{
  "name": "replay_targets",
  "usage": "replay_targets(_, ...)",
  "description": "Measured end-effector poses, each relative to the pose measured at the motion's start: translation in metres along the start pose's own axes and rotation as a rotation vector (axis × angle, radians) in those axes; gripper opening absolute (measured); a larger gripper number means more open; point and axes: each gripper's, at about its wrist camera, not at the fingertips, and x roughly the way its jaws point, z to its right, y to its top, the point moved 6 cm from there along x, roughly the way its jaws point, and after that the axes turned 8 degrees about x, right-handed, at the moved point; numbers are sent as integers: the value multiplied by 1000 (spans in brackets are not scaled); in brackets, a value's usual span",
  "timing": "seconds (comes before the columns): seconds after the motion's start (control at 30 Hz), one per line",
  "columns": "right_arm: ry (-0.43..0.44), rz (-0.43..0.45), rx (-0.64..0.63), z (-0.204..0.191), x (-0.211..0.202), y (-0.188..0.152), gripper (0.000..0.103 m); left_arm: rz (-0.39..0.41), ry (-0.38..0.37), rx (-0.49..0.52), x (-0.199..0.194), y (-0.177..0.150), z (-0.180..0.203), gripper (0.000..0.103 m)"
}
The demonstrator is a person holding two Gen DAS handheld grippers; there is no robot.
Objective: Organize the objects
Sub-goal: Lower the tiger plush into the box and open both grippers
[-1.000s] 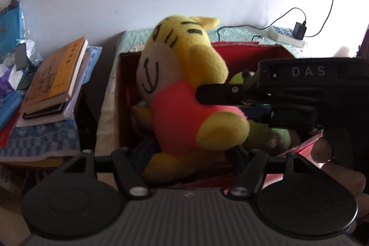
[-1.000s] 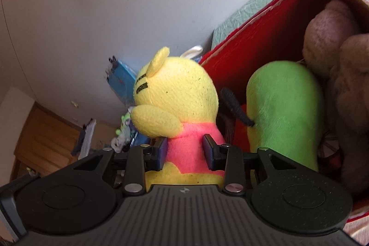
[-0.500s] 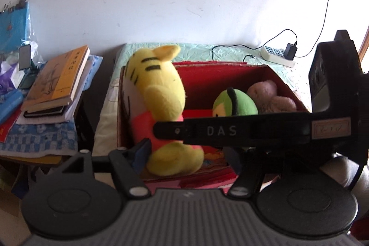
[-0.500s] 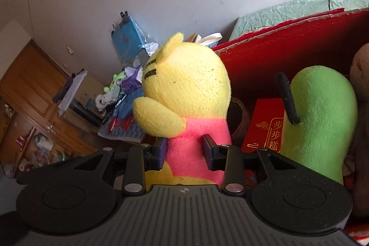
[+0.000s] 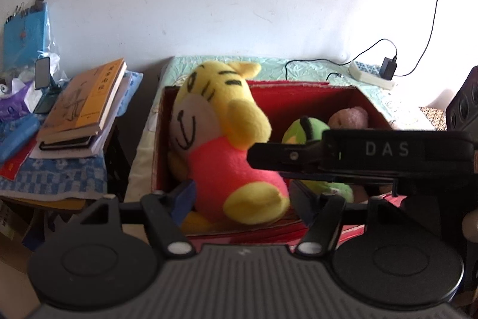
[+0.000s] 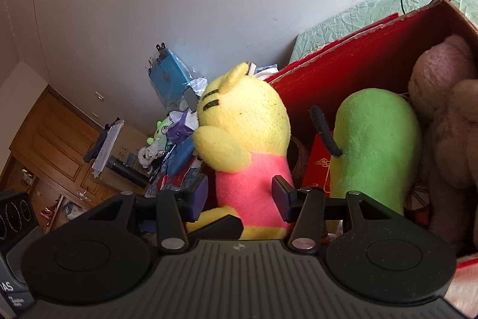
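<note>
Open red cardboard box (image 5: 370,105) fills centre frame on a pale green quilt (image 5: 310,69). Yellow tiger plush in a pink shirt (image 5: 227,139) leans at the box's left end, beside a green plush (image 6: 376,145) and a brown plush (image 6: 442,97). Right gripper (image 6: 242,196): fingers parted, flanking the tiger's pink torso. Left gripper (image 5: 242,199): fingers spread wide around its lower body, no contact visible. Stacked books (image 5: 86,103) at left.

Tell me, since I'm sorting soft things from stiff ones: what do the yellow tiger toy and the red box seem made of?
Yellow tiger toy: plush fabric, matte and fuzzy, with a nap and rounded stuffed limbs. Red box: probably cardboard with a red lining; its rim shows a brown raw edge and the walls stand flat and stiff.
</note>
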Motion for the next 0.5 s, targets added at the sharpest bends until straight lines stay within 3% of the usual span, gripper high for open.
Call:
replay_targets(0.23,-24,48,-64,-1,-24,-3,51,16,11,38,-13,2,18,72)
replay_targets(0.5,-8,92,-18,18,-63,1,51,50,5,98,-29,17,59,76)
